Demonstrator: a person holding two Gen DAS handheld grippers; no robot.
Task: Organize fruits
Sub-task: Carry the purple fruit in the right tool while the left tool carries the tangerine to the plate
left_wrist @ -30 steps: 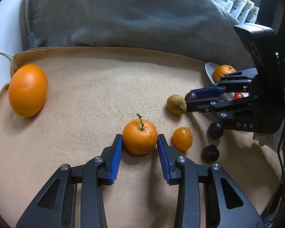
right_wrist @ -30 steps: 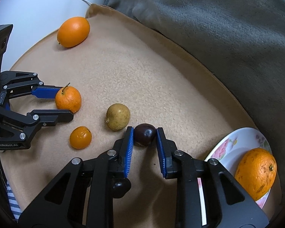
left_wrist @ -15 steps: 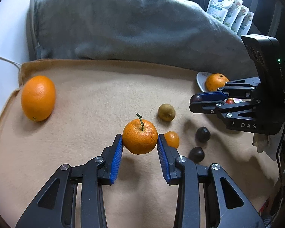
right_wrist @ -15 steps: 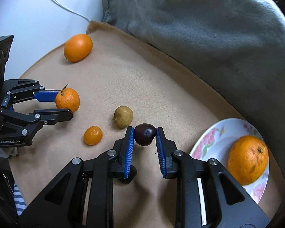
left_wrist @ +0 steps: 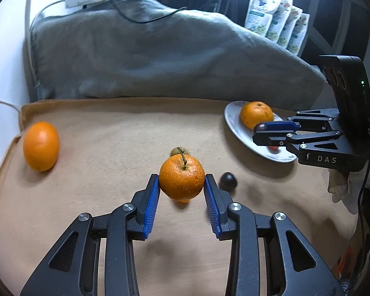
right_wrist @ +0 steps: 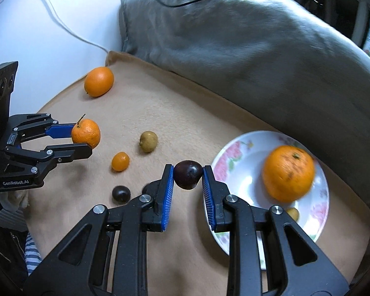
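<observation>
Surface: a tan blanket (left_wrist: 98, 135) spread flat, with a grey cushion (left_wrist: 160, 56) along its far edge and a white wall at 9 o'clock.
Plate: a white floral plate (right_wrist: 236, 153) at 3 o'clock in the right wrist view, near the cushion.
Plate contents: one large orange (right_wrist: 288, 173) toward the far side; a small yellowish fruit (right_wrist: 292, 213) at the near rim, half hidden by a finger; a small red thing (left_wrist: 273, 148) shows under the right gripper in the left wrist view, too hidden to tell.
Left gripper (left_wrist: 181, 183): jaws partly closed on a stemmed mandarin (left_wrist: 182, 176), both blue pads pressing its sides, lifted clear of the blanket.
Mandarin axis: roundish, stem end up and tilted slightly away from the camera.
Right gripper (right_wrist: 187, 176): jaws narrow, clamped on a dark plum (right_wrist: 187, 174) at the fingertips, held above the blanket just beside the plate's 9 o'clock rim.
Plum axis: nearly round; no clear long axis.
Loose fruit on blanket: a big oval orange (right_wrist: 99, 81) at 10 o'clock, long axis slanting; a brownish-green fruit (right_wrist: 148, 141); a kumquat (right_wrist: 120, 161); another dark plum (right_wrist: 121, 194) at 8 o'clock of the held one.
</observation>
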